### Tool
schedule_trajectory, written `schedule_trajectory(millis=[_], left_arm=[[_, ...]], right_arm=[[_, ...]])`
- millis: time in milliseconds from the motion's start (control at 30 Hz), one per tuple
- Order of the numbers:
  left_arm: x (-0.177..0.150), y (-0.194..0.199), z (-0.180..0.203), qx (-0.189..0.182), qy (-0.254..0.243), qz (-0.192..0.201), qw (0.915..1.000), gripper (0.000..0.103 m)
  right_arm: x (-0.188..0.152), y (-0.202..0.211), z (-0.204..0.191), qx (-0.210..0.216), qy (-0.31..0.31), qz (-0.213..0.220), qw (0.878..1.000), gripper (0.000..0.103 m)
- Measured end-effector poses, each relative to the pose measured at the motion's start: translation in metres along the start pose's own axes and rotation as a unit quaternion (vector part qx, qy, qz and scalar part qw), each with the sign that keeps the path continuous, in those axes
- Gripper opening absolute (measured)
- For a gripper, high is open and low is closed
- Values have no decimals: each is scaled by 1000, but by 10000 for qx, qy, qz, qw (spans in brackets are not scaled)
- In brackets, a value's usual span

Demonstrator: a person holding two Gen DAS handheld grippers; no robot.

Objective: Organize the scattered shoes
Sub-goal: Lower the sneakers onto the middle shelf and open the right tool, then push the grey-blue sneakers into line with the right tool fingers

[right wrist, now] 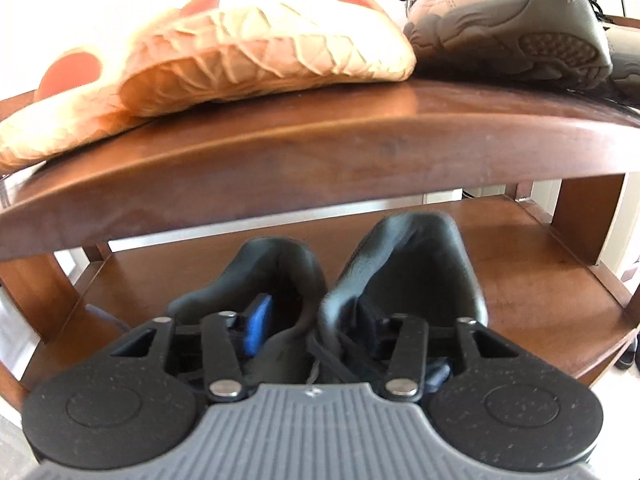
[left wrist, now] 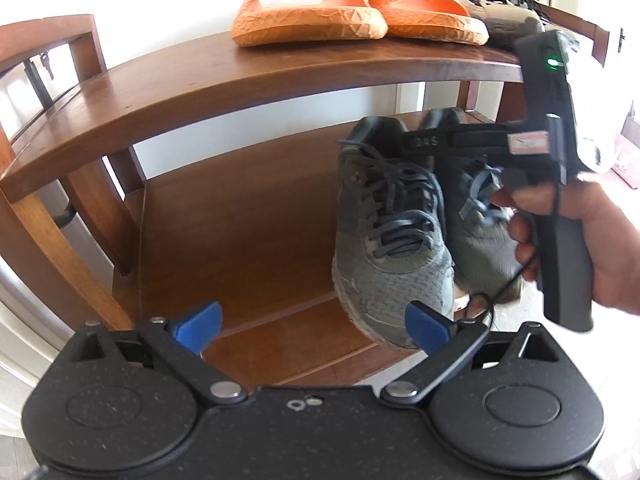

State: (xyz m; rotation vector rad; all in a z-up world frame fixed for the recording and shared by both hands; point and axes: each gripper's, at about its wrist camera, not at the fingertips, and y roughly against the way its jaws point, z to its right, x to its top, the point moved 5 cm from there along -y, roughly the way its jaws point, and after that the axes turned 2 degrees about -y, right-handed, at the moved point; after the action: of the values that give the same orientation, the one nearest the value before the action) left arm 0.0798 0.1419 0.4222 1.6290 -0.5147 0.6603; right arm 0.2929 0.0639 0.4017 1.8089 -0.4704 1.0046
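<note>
A: Which step are you on?

B: You are setting the pair of grey-green mesh sneakers with dark blue laces onto the lower wooden shelf, at the centre right of the left-wrist frame. Your right gripper reaches into their collars, one blue pad inside the left shoe's opening. Its jaws stand apart, and I judge they no longer pinch the heels, so the pair looks released.

A: And your other tool?

B: Your left gripper sits at the bottom of its frame, jaws wide apart and holding nothing, just short of the nearer sneaker's toe.

A: What does the next move call for?

B: Draw the right gripper straight back out of the collars without snagging the loose laces, and keep below the front edge of the upper wooden shelf. The toes seem to hang over the shelf's front edge, so a nudge inward may help.

A: How do the shoes look?

B: Worn, soft-topped, side by side, toes towards you. Above them sit orange faceted rubber slides and a grey laced trainer, already placed.
</note>
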Motion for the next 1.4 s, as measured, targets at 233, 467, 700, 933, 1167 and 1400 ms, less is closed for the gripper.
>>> schedule_trajectory(millis=[233,467,700,933,1167,1400], left_arm=[[-6,0,1,3,71,-64,10000,99],[-4,4,0,18,23,28,10000,99],[-10,4,5,5,-105,-39,9999,99],[-19,2,11,-47,-190,-131,9997,99],[-26,-6,13,-20,-259,-206,9994,99],[-33,-23,12,74,-246,-333,9991,99]], right_arm=[[1,12,2,48,274,168,9995,61],[-20,60,22,51,150,450,9989,61],[-39,143,14,105,-521,169,9984,59],[-89,132,18,168,-882,-754,9931,40],[-106,114,13,-291,-812,-971,9915,40],[-110,115,9,-476,-725,-983,9914,40]])
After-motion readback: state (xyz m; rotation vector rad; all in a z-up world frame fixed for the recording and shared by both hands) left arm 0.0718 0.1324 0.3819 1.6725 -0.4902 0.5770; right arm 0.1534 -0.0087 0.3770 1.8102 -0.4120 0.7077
